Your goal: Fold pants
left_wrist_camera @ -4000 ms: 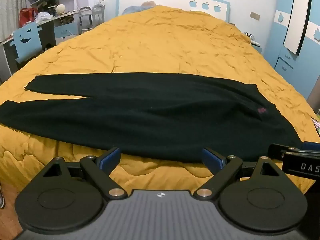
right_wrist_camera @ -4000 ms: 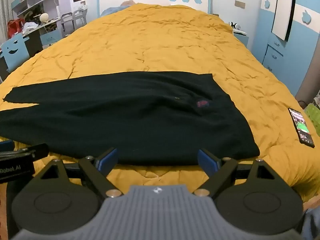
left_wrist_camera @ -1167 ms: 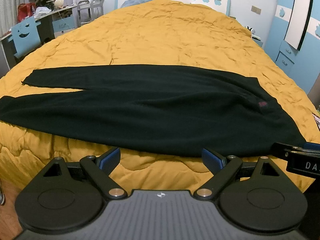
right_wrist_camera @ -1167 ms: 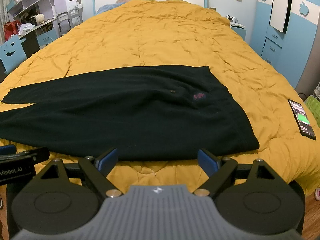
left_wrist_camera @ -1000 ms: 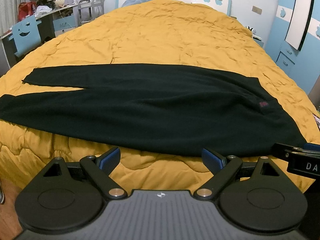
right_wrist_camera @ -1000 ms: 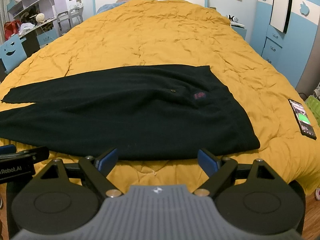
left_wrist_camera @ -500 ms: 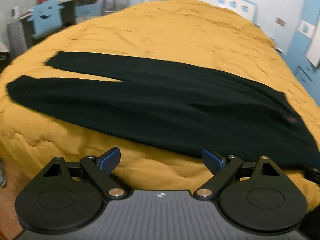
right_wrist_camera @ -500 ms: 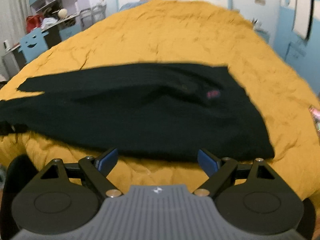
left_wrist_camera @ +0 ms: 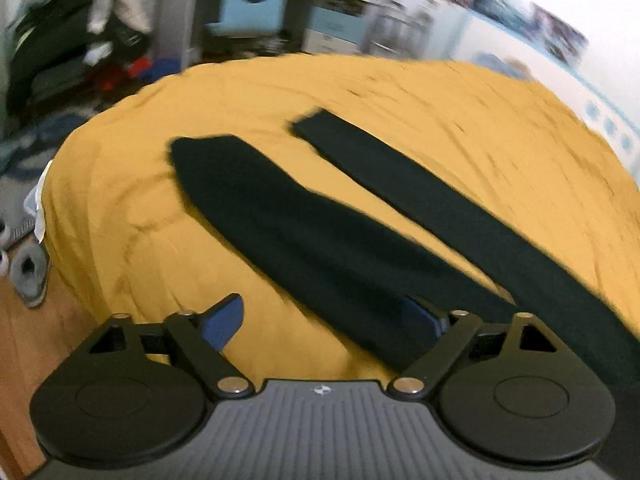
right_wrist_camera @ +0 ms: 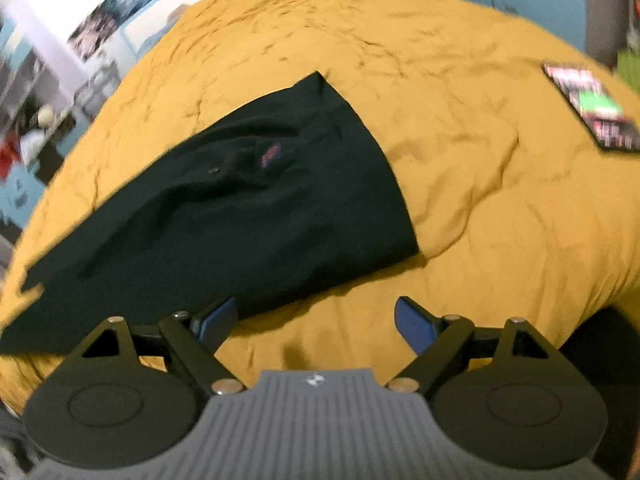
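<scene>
**Splitting to the two ends of the pants**

A second ago both my grippers faced the middle of the black pants (left_wrist_camera: 320,248), side by side. Now I have swung them apart. My left gripper (left_wrist_camera: 322,320) looks down the two leg cuffs, its jaws wide and empty, the nearer leg running under its right finger. My right gripper (right_wrist_camera: 316,318) faces the waistband end, also wide and holding nothing, its left finger just at the pants' near edge. The pants lie flat and unfolded on the yellow quilt (right_wrist_camera: 460,208); a phone (right_wrist_camera: 588,108) sits well beyond the waistband. I judge the first fold has not begun; next come grasps at both ends.
</scene>
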Tool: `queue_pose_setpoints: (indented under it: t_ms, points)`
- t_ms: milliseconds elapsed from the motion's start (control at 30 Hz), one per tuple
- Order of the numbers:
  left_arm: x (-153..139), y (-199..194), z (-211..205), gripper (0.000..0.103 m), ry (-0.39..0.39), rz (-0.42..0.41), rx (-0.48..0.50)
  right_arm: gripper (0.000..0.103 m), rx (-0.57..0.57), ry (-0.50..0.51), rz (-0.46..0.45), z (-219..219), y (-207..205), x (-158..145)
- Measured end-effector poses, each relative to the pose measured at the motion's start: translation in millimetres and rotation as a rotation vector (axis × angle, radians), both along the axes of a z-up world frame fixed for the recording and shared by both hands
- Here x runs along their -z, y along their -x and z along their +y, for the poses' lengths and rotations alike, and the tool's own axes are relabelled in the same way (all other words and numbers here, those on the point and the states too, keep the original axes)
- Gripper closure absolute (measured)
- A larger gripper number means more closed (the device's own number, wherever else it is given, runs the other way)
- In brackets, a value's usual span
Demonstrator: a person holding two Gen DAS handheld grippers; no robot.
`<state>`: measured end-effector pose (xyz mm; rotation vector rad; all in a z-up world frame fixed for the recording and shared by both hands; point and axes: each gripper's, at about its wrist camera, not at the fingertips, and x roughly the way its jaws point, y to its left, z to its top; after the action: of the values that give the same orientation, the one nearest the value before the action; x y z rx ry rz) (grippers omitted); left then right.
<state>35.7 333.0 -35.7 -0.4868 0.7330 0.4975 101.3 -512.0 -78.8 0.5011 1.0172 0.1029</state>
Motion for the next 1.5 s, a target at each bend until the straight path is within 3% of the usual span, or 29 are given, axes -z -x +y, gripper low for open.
queue_pose_setpoints:
  t_ms: [67, 200, 300, 400, 467, 533, 600, 633, 667, 700, 800, 900, 1033, 1133, 1300, 1500]
  points:
    - [4.8, -4.3, 32.4, 0.005, 0.036, -0.030, -0.052, 0.031, 0.032, -0.050, 0.007, -0.8, -0.7, 4.7]
    - [22.3, -17.8, 90.2, 0.015, 0.169, -0.041, -0.147, 0.033, 0.095, -0.085, 0.019, 1.5, -5.0, 10.9]
    - [33.8, -21.1, 114.3, 0.015, 0.256, -0.078, -0.173, 0.039, 0.168, -0.150, 0.036, -3.8, -10.0, 17.1]
    - [36.3, -24.5, 124.2, 0.015, 0.285, -0.105, -0.176, 0.041, 0.257, -0.258, 0.055, -13.2, -13.3, 23.3]
    - [37.2, -29.4, 129.1, 0.028, 0.294, -0.112, -0.152, 0.046, 0.314, -0.317, 0.060, -18.3, -14.5, 27.0]
    - [41.9, -34.7, 131.2, 0.067, 0.316, -0.082, -0.157, 0.052, 0.357, -0.340, 0.067, -20.0, -15.7, 30.4]
    - [47.0, -38.5, 133.7, 0.078, 0.331, -0.056, -0.187, 0.060, 0.388, -0.350, 0.063, -19.7, -15.1, 33.4]
    - [47.5, -39.5, 135.2, 0.093, 0.342, -0.063, -0.191, 0.064, 0.397, -0.344, 0.062, -18.4, -14.8, 33.8]
    - [46.2, -38.3, 135.9, 0.100, 0.346, -0.071, -0.193, 0.080, 0.401, -0.331, 0.061, -17.4, -13.8, 33.1]
    - [43.4, -36.4, 136.2, 0.100, 0.347, -0.084, -0.194, 0.094, 0.407, -0.327, 0.053, -16.9, -12.6, 31.5]
    - [26.2, -36.5, 130.9, 0.100, 0.288, -0.087, -0.179, 0.103, 0.425, -0.334, 0.021, -19.2, -10.6, 19.5]
    - [7.5, -44.1, 131.1, 0.101, 0.280, -0.077, -0.181, 0.103, 0.416, -0.365, 0.002, -20.9, -12.9, 7.3]
    - [-8.7, -60.3, 143.7, 0.101, 0.365, -0.088, -0.203, 0.103, 0.448, -0.480, 0.018, -28.3, -28.3, 0.4]
    - [-7.5, -80.5, 155.0, 0.101, 0.442, -0.034, -0.236, 0.103, 0.473, -0.531, 0.015, -35.2, -47.7, -7.3]
    - [-9.2, -132.7, 156.9, 0.101, 0.448, 0.071, -0.240, 0.103, 0.495, -0.607, 0.065, -35.0, -103.6, -17.3]
    - [-15.2, -192.5, 156.7, 0.101, 0.467, 0.124, -0.240, 0.103, 0.474, -0.584, 0.126, -25.6, -192.1, -16.9]
